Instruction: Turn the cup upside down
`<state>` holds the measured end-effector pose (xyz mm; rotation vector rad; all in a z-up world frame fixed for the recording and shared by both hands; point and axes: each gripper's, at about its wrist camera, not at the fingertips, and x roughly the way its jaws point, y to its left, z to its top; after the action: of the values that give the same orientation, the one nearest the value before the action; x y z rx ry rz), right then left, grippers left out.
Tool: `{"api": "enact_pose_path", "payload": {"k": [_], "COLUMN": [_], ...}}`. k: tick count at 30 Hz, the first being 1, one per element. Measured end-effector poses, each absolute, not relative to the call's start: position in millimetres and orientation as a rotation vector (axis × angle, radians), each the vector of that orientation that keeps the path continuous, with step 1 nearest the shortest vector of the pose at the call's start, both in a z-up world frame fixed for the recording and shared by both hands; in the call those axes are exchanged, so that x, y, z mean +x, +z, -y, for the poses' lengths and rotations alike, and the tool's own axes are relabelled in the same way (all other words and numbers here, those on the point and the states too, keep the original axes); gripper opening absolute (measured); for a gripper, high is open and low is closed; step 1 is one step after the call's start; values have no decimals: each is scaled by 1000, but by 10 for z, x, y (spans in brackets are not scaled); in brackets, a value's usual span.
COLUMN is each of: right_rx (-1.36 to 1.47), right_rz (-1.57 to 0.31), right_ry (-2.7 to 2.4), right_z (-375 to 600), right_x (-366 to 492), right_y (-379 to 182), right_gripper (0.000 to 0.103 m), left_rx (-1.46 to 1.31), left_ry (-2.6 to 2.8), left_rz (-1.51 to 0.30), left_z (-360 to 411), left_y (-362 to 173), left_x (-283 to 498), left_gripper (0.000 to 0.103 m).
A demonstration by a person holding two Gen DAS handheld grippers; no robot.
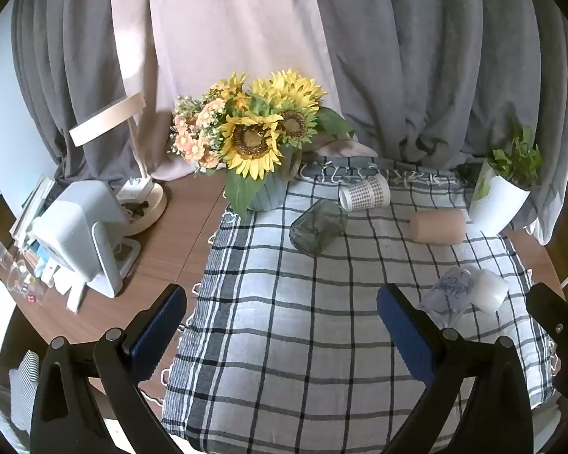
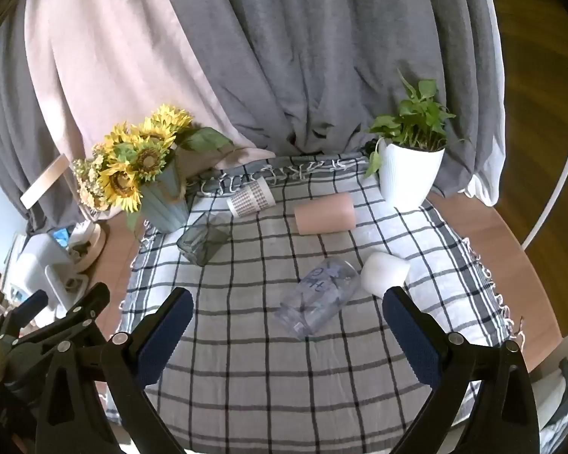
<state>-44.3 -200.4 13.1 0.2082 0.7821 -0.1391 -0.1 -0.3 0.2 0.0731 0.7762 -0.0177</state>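
Note:
Several cups lie on their sides on a checked cloth (image 2: pixel 269 378). A clear printed cup (image 2: pixel 318 299) lies just ahead of my right gripper (image 2: pixel 287 333), a white cup (image 2: pixel 384 272) touching its right. It also shows in the left wrist view (image 1: pixel 448 295), with the white cup (image 1: pixel 490 289). A dark glass cup (image 1: pixel 318 227) (image 2: pixel 204 240), a patterned paper cup (image 1: pixel 365 192) (image 2: pixel 252 198) and a pink cup (image 1: pixel 437 226) (image 2: pixel 325 213) lie farther back. My left gripper (image 1: pixel 282 335) is open and empty over the cloth's left part. My right gripper is open and empty.
A sunflower vase (image 1: pixel 263 143) (image 2: pixel 163 196) stands at the cloth's back left, a white potted plant (image 1: pixel 500 196) (image 2: pixel 411 174) at back right. A white device (image 1: pixel 81 234) and lamp base (image 1: pixel 147 204) sit on the wooden table (image 1: pixel 170 249) left. Grey curtains hang behind.

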Motion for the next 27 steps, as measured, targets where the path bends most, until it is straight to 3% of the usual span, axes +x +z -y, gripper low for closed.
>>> {"api": "enact_pose_path", "payload": {"k": [27], "right_rx": [199], "right_rz": [-782], "right_ry": [-147], "right_z": [1989], "right_x": [-436], "right_y": [136], "right_gripper": [101], "left_rx": [65], "left_ry": [-24], "left_rz": [-784], "left_z": [59], "left_y": [4], "left_x": [-13], "left_gripper": [103]}}
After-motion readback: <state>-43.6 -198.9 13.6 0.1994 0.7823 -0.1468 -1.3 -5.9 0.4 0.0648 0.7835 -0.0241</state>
